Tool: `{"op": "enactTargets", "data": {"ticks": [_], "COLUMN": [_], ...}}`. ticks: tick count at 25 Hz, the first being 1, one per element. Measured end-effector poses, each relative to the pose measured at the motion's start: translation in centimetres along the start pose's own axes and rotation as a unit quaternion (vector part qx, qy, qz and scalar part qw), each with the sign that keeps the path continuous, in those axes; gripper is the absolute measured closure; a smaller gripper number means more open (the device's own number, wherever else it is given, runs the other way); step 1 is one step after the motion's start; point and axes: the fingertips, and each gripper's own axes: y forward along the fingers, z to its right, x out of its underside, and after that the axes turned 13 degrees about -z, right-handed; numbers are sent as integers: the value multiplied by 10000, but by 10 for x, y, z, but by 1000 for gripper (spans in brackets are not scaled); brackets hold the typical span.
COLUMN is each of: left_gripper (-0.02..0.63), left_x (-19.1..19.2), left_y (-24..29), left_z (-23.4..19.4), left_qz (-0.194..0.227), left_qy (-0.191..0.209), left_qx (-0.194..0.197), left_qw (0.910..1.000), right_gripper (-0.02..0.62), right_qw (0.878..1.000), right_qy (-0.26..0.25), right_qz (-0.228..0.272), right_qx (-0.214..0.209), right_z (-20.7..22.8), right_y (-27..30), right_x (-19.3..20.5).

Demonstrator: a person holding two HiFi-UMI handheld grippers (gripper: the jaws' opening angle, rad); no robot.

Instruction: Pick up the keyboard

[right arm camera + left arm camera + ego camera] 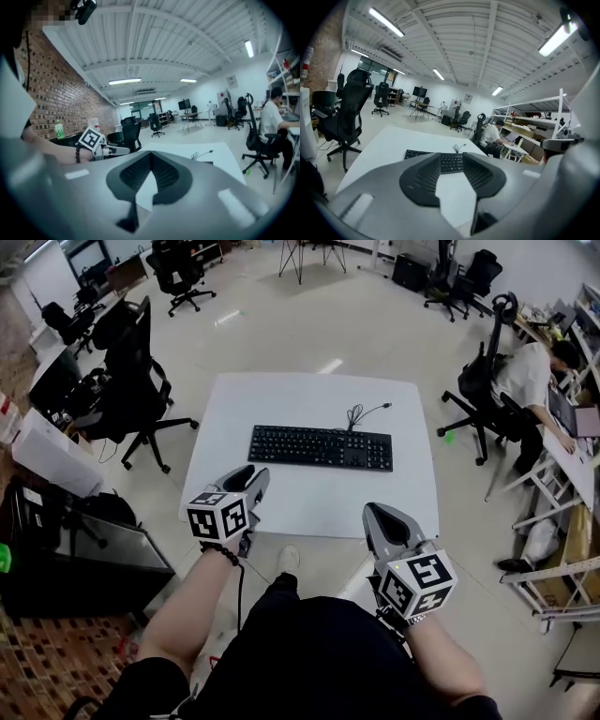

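Note:
A black keyboard (321,447) lies flat across the middle of the white table (291,498), its cable (361,413) coiled just behind it. My left gripper (253,478) hovers over the table's near left edge, short of the keyboard, open and holding nothing. In the left gripper view the keyboard (416,153) shows past the parted jaws of that gripper (451,157). My right gripper (377,515) hangs at the near right edge, shut and empty. The right gripper view shows its tips (151,154) meeting, with the table (222,159) and the cable (200,153) beyond.
A black office chair (131,371) stands left of the table. A person (534,381) sits at a desk on the right, on another chair (478,399). Dark cases (56,531) and a white box (42,451) sit at the near left. Shelving (562,549) lines the right side.

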Motion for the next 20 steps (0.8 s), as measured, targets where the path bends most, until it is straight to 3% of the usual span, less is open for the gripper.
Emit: {"op": "enactTargets", "data": {"ticks": [6, 11, 20], "left_gripper": [458, 456, 456], "left_x": [-11, -7, 23], "left_y": [64, 116, 178], "left_z": [-93, -158, -201], "left_qz": [-579, -1176, -2018], "left_qy": [-469, -924, -1663], "left_qx": [-205, -207, 327], "left_qw": [9970, 9885, 9647], "right_gripper": [592, 592, 592], "right_qw": [9993, 9973, 9922], "right_qy": [205, 397, 788], "right_qz": [-321, -588, -835], "right_qx": [60, 175, 493], "right_z": [20, 33, 63], "right_y": [69, 114, 154], "right_x": [-17, -27, -34]}}
